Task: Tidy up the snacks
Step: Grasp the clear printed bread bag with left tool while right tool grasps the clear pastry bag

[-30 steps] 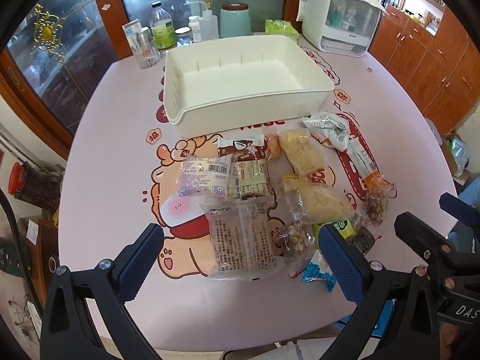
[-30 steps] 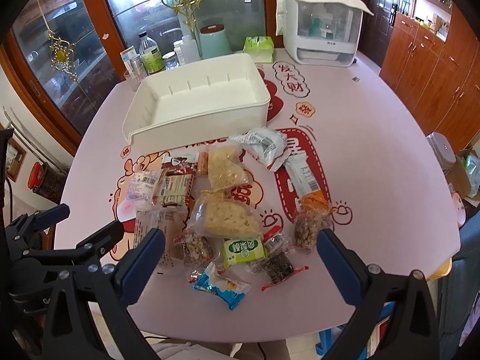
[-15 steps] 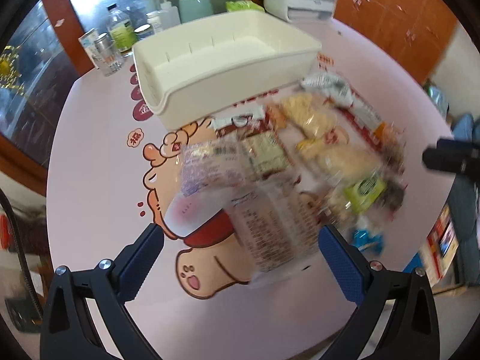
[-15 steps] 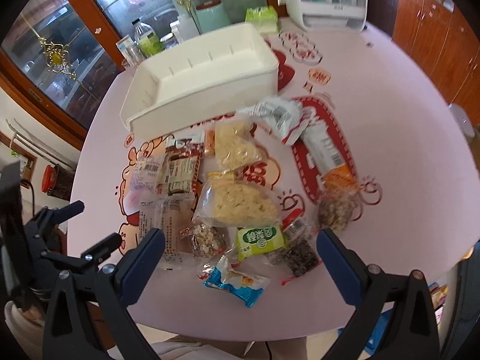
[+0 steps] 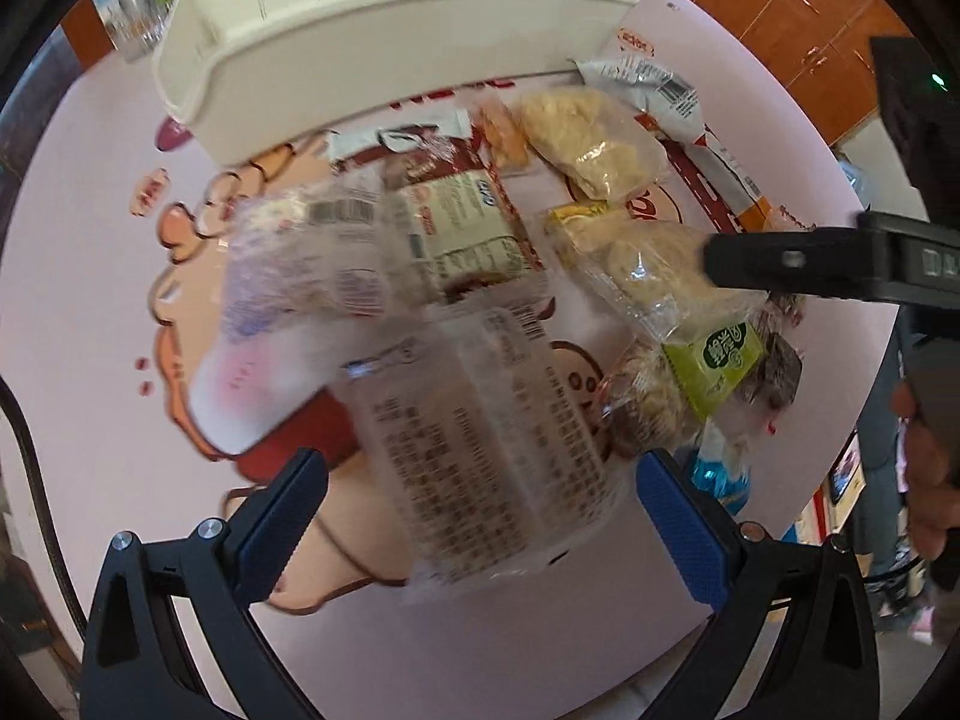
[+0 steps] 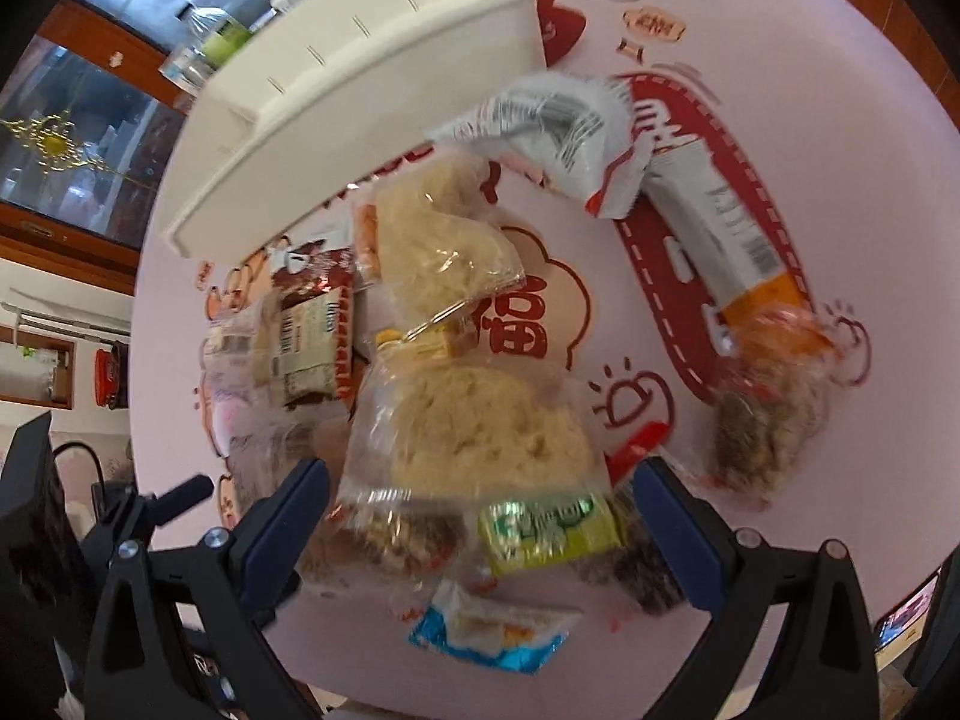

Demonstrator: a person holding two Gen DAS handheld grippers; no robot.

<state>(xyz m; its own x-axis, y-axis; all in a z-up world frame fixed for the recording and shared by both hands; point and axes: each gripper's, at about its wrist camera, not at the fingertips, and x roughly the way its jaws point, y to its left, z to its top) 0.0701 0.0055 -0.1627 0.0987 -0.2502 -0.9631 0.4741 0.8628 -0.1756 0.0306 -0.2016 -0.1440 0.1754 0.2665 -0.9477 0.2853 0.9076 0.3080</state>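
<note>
The snacks lie in a loose heap on the pink table (image 5: 90,312), just in front of the white bin (image 5: 384,54), whose long side runs across both views. Nearest the left gripper (image 5: 480,516) is a clear printed packet (image 5: 486,438), its long axis running away from the camera and tilted slightly left; both jaws stand wide apart, holding nothing. The right gripper (image 6: 480,516) (likewise spread wide and empty) hovers over a clear bag of pale crackers (image 6: 480,432), with a green packet (image 6: 546,531) and a blue-and-white packet (image 6: 492,630) crowding its near edge. A long grey-and-orange wrapper (image 6: 726,246) points toward the bin, off to the right.
</note>
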